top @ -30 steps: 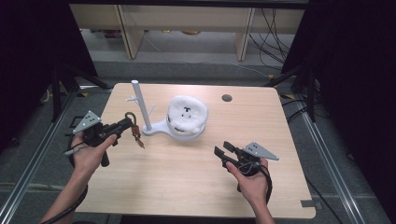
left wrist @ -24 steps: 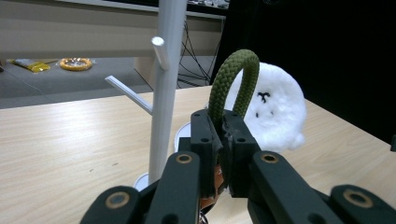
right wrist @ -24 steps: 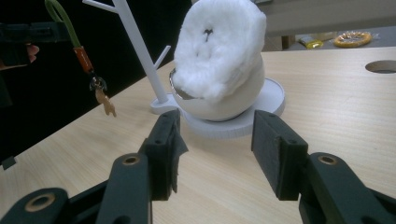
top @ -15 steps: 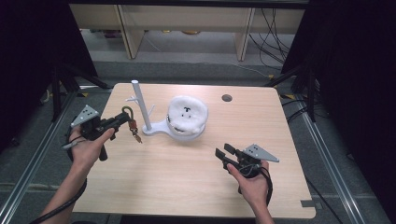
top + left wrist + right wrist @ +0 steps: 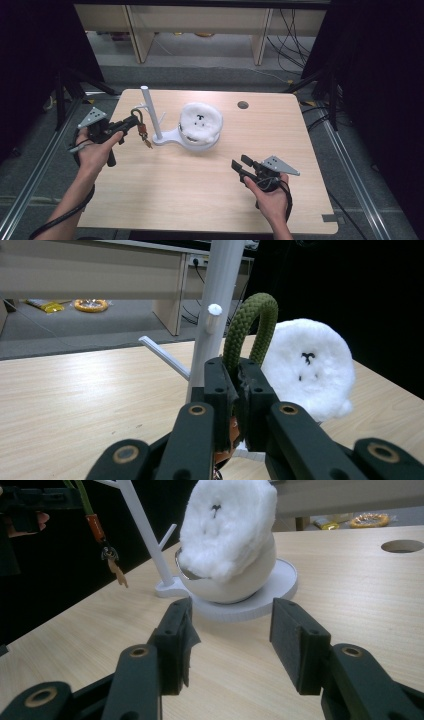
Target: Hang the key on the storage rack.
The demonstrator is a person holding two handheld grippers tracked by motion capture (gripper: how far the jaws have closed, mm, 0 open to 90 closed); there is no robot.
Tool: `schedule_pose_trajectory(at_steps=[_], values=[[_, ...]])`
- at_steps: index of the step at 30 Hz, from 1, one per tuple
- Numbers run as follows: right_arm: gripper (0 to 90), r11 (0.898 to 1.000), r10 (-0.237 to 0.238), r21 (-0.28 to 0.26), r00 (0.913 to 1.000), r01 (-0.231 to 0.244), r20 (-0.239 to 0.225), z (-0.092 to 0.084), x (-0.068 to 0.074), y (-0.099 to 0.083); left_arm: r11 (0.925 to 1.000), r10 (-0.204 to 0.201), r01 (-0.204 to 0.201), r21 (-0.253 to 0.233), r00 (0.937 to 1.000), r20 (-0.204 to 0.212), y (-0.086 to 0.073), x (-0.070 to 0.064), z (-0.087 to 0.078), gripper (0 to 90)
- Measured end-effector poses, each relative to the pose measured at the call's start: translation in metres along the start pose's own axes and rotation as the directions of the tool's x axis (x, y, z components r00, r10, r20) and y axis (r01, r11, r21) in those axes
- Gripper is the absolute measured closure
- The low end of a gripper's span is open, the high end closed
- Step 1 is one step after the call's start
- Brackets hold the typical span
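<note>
Your left tool (image 5: 235,390) is pinching the green cord loop (image 5: 250,322) of the keychain just beside the white stand's post (image 5: 215,315), its peg (image 5: 215,310) a touch left of the loop; your right tool (image 5: 230,645) sits spread and empty over the counter (image 5: 200,200), well apart.

High view looks down; both gripper views sit low, sharing the white stand (image 5: 150,112) (close up).

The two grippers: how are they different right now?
The left gripper is shut on a green cord loop; the right gripper is open and holds nothing. The left is raised beside the white stand; the right is low over the table. Both have black jaws.
</note>
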State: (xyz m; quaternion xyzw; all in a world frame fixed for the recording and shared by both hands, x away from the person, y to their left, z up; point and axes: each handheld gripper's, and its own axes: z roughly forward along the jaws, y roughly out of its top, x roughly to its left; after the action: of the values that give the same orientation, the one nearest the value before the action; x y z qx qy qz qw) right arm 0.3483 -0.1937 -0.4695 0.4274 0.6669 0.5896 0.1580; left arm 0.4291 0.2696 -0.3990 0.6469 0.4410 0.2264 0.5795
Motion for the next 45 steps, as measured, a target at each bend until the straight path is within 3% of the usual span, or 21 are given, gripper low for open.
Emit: schedule_pose_trajectory(at_steps=[14, 21, 24, 25, 31, 34, 35, 36, 39, 41, 45], values=[[52.5, 1.000, -0.025, -0.006, 0.9997, 0.025, -0.001, 0.001, 0.000, 0.001, 0.9999, -0.010, 0.010, 0.009, 0.9998, -0.016, 0.005, 0.009, 0.007, 84.1], [52.3, 1.000, -0.005, -0.003, 1.0000, 0.005, -0.006, 0.001, 0.001, 0.002, 0.9998, -0.014, 0.014, 0.012, 0.9997, -0.019, 0.008, 0.010, 0.010, 84.1], [52.2, 1.000, -0.023, -0.010, 0.9997, 0.023, 0.002, 0.002, 0.000, 0.002, 0.9997, -0.022, 0.023, 0.013, 0.9996, -0.019, 0.009, 0.012, 0.013, 84.0], [52.2, 1.000, -0.004, -0.002, 1.0000, 0.004, -0.005, 0.000, 0.001, 0.002, 0.9997, -0.022, 0.023, 0.013, 0.9996, -0.019, 0.009, 0.012, 0.013, 84.0], [52.2, 1.000, -0.026, -0.007, 0.9996, 0.026, 0.006, 0.001, -0.001, 0.002, 0.9992, -0.034, 0.035, 0.019, 0.9992, -0.019, 0.008, 0.014, 0.018, 84.0], [52.2, 1.000, -0.012, -0.010, 0.9999, 0.012, -0.004, 0.000, 0.000, 0.002, 0.9991, -0.032, 0.033, 0.026, 0.9993, -0.021, 0.007, 0.013, 0.021, 84.0], [52.1, 0.999, -0.031, -0.013, 0.9995, 0.031, 0.010, 0.000, -0.001, 0.002, 0.9990, -0.034, 0.034, 0.028, 0.9992, -0.022, 0.007, 0.013, 0.022, 84.0], [52.1, 1.000, -0.009, -0.006, 0.9999, 0.009, 0.007, -0.001, 0.001, 0.002, 0.9991, -0.031, 0.032, 0.029, 0.9993, -0.022, 0.006, 0.013, 0.023, 84.0], [52.0, 0.999, -0.032, -0.016, 0.9994, 0.032, 0.008, -0.001, -0.001, 0.002, 0.9989, -0.035, 0.036, 0.029, 0.9990, -0.027, 0.004, 0.013, 0.026, 84.0], [51.9, 1.000, -0.005, -0.012, 1.0000, 0.005, 0.008, -0.002, 0.000, 0.001, 0.9989, -0.036, 0.037, 0.031, 0.9989, -0.030, 0.004, 0.012, 0.027, 84.0], [51.7, 1.000, -0.021, -0.018, 0.9998, 0.021, 0.007, -0.002, -0.002, 0.001, 0.9988, -0.030, 0.031, 0.037, 0.9989, -0.035, 0.002, 0.012, 0.030, 83.9]])
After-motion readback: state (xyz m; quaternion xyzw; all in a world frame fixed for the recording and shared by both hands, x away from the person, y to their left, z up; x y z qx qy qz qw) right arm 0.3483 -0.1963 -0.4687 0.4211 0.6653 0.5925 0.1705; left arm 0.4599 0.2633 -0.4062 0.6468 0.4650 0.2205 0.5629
